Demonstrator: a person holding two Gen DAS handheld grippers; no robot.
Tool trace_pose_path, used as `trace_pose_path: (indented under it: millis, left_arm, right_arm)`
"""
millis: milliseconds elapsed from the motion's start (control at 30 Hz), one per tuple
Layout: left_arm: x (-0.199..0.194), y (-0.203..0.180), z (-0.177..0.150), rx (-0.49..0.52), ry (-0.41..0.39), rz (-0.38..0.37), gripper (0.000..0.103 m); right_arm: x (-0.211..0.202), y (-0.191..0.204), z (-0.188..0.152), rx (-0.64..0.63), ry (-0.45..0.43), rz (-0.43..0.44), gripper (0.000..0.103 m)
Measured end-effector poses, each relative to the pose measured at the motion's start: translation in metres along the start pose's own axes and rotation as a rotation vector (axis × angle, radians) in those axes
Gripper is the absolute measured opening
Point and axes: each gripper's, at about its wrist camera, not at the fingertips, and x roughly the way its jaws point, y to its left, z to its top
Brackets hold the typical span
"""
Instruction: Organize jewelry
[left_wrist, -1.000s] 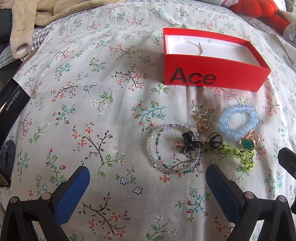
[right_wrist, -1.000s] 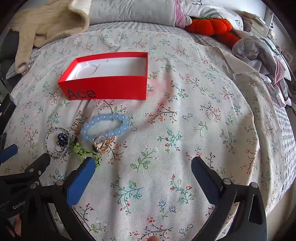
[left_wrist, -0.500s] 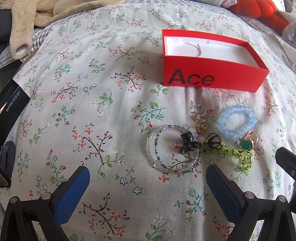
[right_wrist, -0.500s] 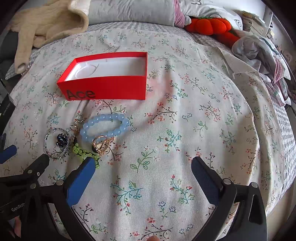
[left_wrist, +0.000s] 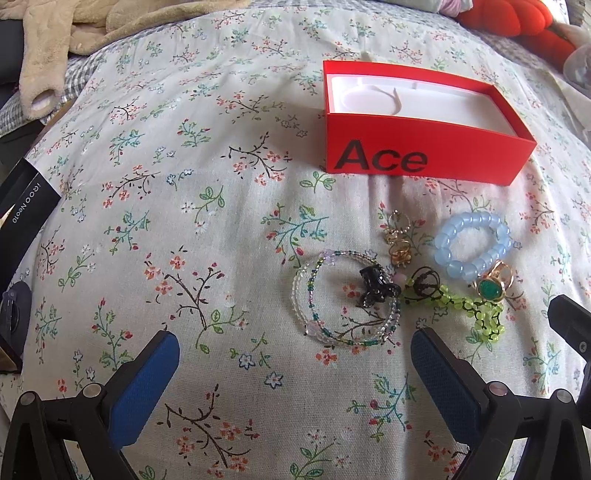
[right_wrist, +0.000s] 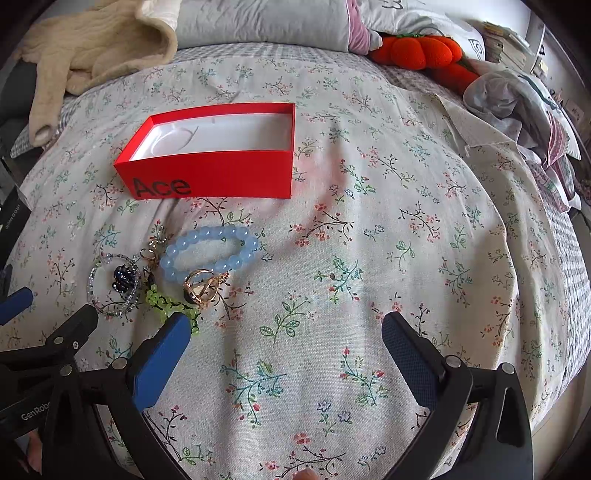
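An open red box marked "Ace", with a white inside, sits on the floral bedspread; it also shows in the right wrist view. In front of it lies a cluster of jewelry: a pale blue bead bracelet, a clear and green bead bracelet with a black charm, a lime green bead strand, a gold ring with a green stone and small gold rings. My left gripper is open and empty just before the cluster. My right gripper is open and empty, right of it.
A beige garment lies at the back left. An orange plush toy and crumpled clothes lie at the back right. A black box lies at the bed's left edge.
Both grippers have barely moved and stay open. The left wrist view has shifted slightly, with the jewelry a touch lower and left in the frame.
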Motion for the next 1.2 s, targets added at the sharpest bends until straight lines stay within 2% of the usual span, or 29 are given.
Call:
trace_pose_path:
  millis: [800, 900, 1033, 1100, 1200]
  left_arm:
    - [-0.009, 0.008, 0.016, -0.008, -0.02, -0.038, 0.103]
    - [-0.015, 0.011, 0.021, 0.001, -0.031, -0.034, 0.103]
    - [-0.017, 0.018, 0.036, -0.003, 0.01, -0.085, 0.103]
    - [-0.021, 0.019, 0.044, 0.019, 0.013, -0.089, 0.103]
    - [-0.022, 0.023, 0.057, 0.041, 0.039, -0.135, 0.103]
  right_arm:
    - [-0.006, 0.0, 0.004, -0.012, 0.006, 0.001, 0.103]
    - [-0.005, -0.001, 0.006, -0.013, 0.03, 0.028, 0.103]
    - [0.0, -0.002, 0.022, -0.022, 0.111, 0.112, 0.103]
    - [-0.001, -0.004, 0.033, -0.016, 0.123, 0.131, 0.103]
    - [0.003, -0.008, 0.047, -0.012, 0.141, 0.146, 0.103]
